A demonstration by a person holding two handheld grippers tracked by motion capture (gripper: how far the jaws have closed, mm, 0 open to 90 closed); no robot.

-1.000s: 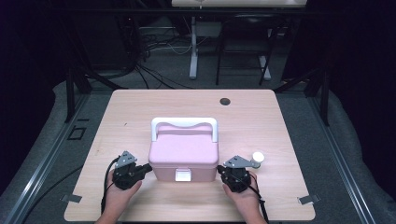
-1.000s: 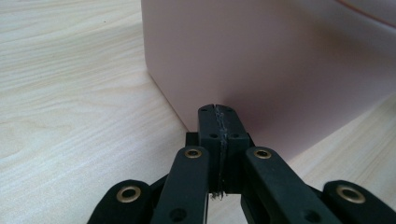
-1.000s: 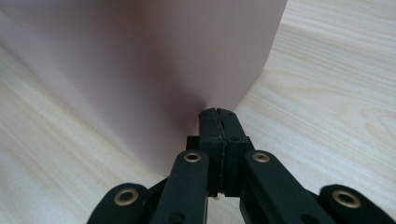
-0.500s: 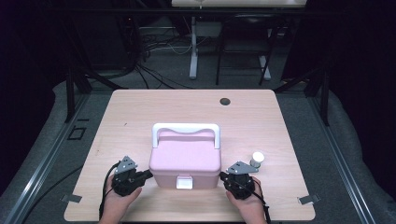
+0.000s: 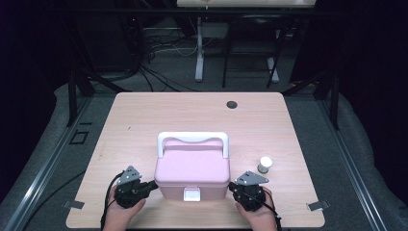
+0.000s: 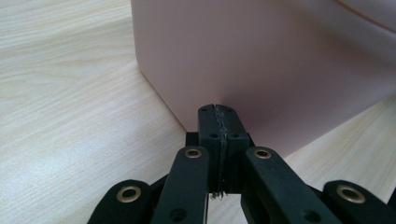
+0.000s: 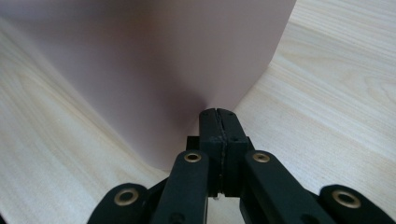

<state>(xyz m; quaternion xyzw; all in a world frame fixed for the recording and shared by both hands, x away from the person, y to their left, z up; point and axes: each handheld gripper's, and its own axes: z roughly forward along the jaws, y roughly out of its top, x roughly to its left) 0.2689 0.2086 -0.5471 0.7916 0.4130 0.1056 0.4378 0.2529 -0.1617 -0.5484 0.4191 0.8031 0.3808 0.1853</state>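
Item: pink lidded box [image 5: 192, 168], white handle [image 5: 192, 140], white front latch [image 5: 192, 195]; your landmark.

Left of the box: your left tongs [image 5: 153, 185], jaws closed on nothing, tips against its left end wall.

Box itself: near the front edge of the worktop [image 5: 159, 110], long axis left to right, latch facing you.

Right of the box: your right tongs [image 5: 234, 186], closed and empty, tips at its right end wall. Further right: small white-capped jar [image 5: 264, 164].

Handling, judged: rigid, smooth plastic, probably light, slippery at the walls; take the handle.
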